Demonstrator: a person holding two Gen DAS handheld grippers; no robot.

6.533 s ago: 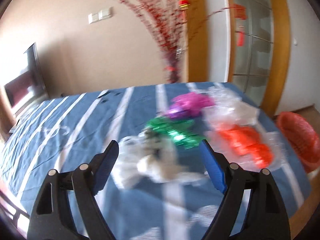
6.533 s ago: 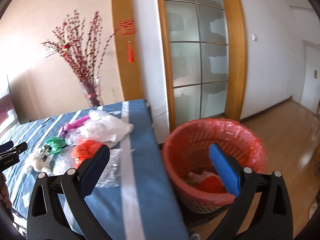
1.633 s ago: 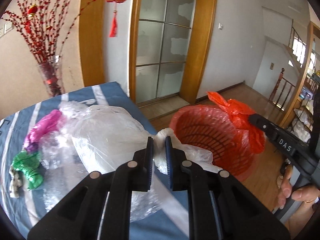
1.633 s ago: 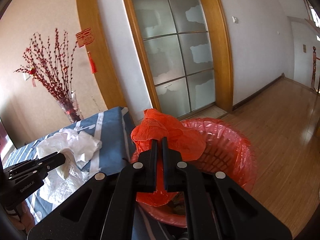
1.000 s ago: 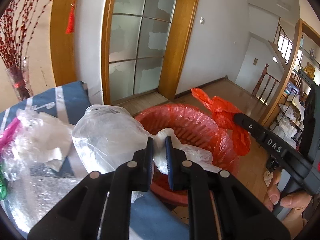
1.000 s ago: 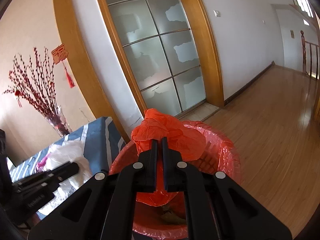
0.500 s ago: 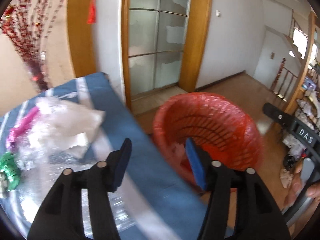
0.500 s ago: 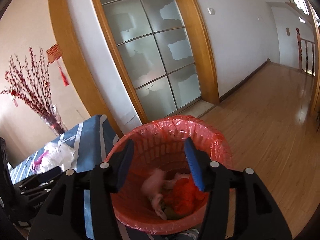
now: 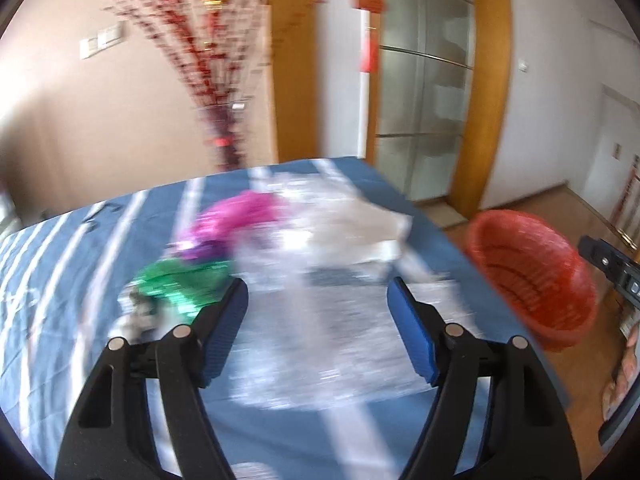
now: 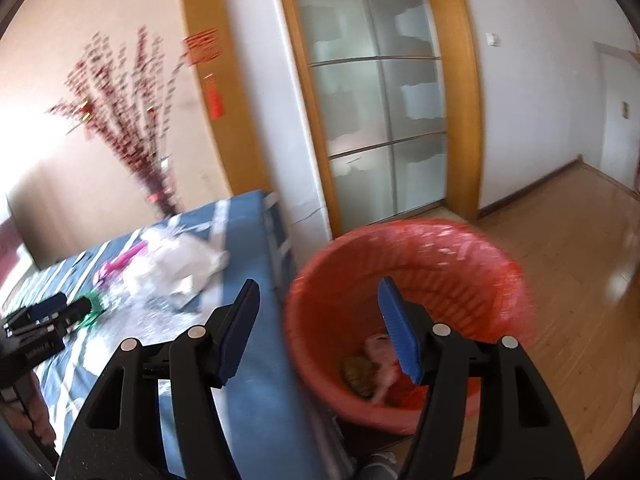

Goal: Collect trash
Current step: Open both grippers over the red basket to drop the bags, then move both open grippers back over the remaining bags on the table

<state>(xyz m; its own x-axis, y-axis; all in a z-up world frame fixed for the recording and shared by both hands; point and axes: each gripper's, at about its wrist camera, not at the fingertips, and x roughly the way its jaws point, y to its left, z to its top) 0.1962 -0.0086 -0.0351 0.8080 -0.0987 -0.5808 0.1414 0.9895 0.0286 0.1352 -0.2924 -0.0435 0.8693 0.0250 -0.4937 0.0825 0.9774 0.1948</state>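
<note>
My left gripper (image 9: 317,284) hangs over the blue striped table (image 9: 80,280), its jaws opening with nothing between them. Blurred bubble wrap (image 9: 320,340) lies below them. Beyond it lie a clear plastic bag (image 9: 348,224), purple foil (image 9: 236,220) and green foil (image 9: 180,280). The red basket (image 9: 532,276) stands off the table's right end. My right gripper (image 10: 318,284) is above the basket's (image 10: 400,280) near rim by the table edge, jaws opening and empty. Dropped trash (image 10: 376,364) lies inside the basket. The left gripper (image 10: 40,320) shows at the left, beside the plastic bag (image 10: 180,260).
A vase of red branches (image 9: 224,136) stands behind the table's far edge. A frosted glass door (image 10: 380,100) in a wooden frame is behind the basket. Wooden floor (image 10: 580,260) stretches right. A hand (image 9: 628,360) shows at the right edge.
Both grippers let their bags go into the basket and their jaws spread wider. The left gripper swung left from the basket to the table trash. The right gripper shifted left too.
</note>
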